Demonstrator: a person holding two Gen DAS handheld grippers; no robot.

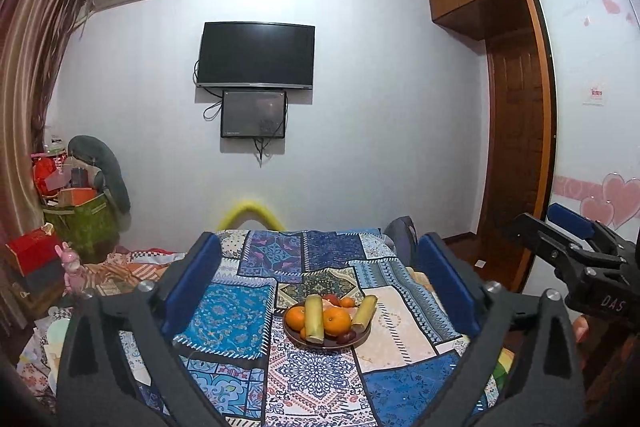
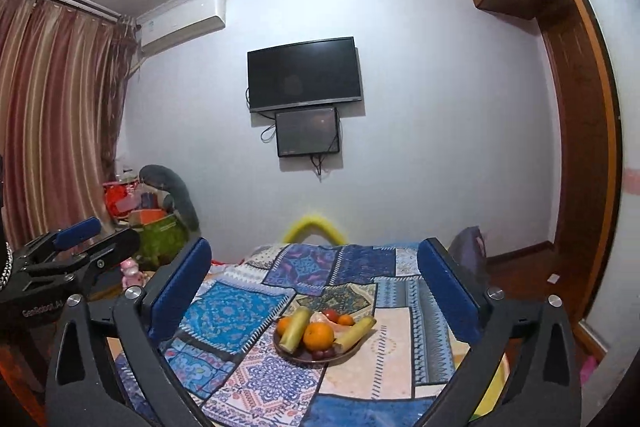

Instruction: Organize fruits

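Oranges (image 1: 336, 320) and pale yellow-green stalk pieces (image 1: 313, 319) heaped on round brown plate (image 1: 362, 339), atop patchwork cloth (image 1: 236, 319). Left gripper (image 1: 320, 283) and right gripper (image 2: 316, 287): blue-padded fingers spread wide, holding nothing.

The left gripper (image 1: 318, 281) and the right gripper (image 2: 314, 285) look the same — black frames, blue pads, silver screws. White letters "DAS" mark one body — "GenRobot.AI" marks the other.

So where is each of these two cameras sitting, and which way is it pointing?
Left wrist: on the left hand-held gripper, facing the fruit plate and the TV; the right hand-held gripper shows at its edge.
Right wrist: on the right hand-held gripper, same direction; the left one shows.
Shared: plate, TV, patchwork cloth.
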